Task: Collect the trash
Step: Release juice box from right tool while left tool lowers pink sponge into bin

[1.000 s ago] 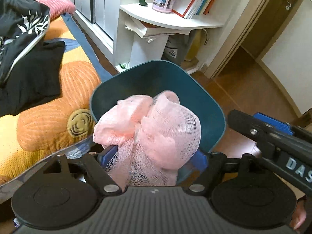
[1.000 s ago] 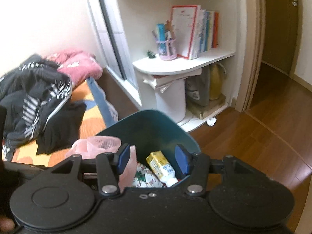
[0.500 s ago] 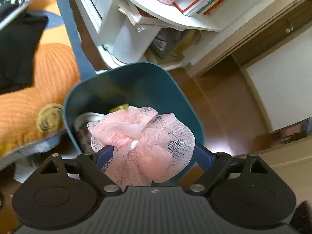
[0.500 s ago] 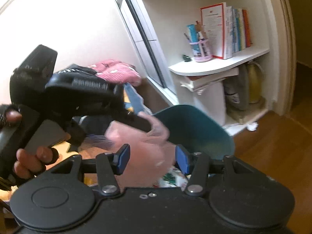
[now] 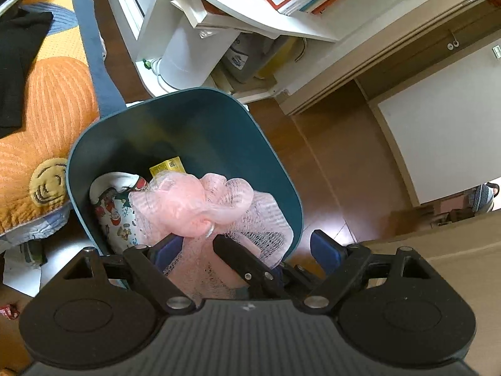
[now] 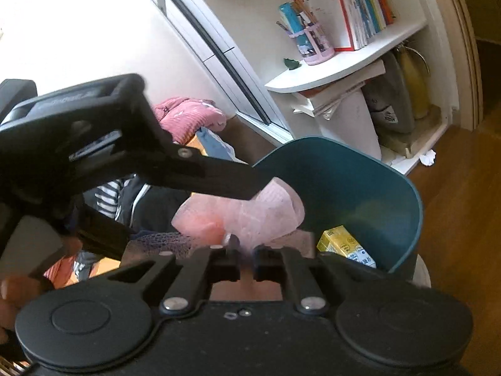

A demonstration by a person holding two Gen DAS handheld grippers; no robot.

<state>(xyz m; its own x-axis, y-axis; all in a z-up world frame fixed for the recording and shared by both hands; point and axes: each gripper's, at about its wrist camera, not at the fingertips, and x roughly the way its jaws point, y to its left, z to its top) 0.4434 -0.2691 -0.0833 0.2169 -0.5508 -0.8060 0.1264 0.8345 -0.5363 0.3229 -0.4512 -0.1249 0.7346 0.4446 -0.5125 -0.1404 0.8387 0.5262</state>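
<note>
Your right gripper (image 6: 245,258) has just closed its jaws, and they now pinch the soft pink mesh net ball (image 5: 200,206) at its bottom end. Your left gripper (image 5: 242,247) has its jaws wide apart, and the net lies loose between them, so it looks like the right one is taking over. The net hangs just over the near rim of the dark teal plastic bin (image 5: 275,163), so it can drop in. A yellow juice carton (image 6: 346,246) and a printed wrapper (image 5: 117,216) already lie inside.
</note>
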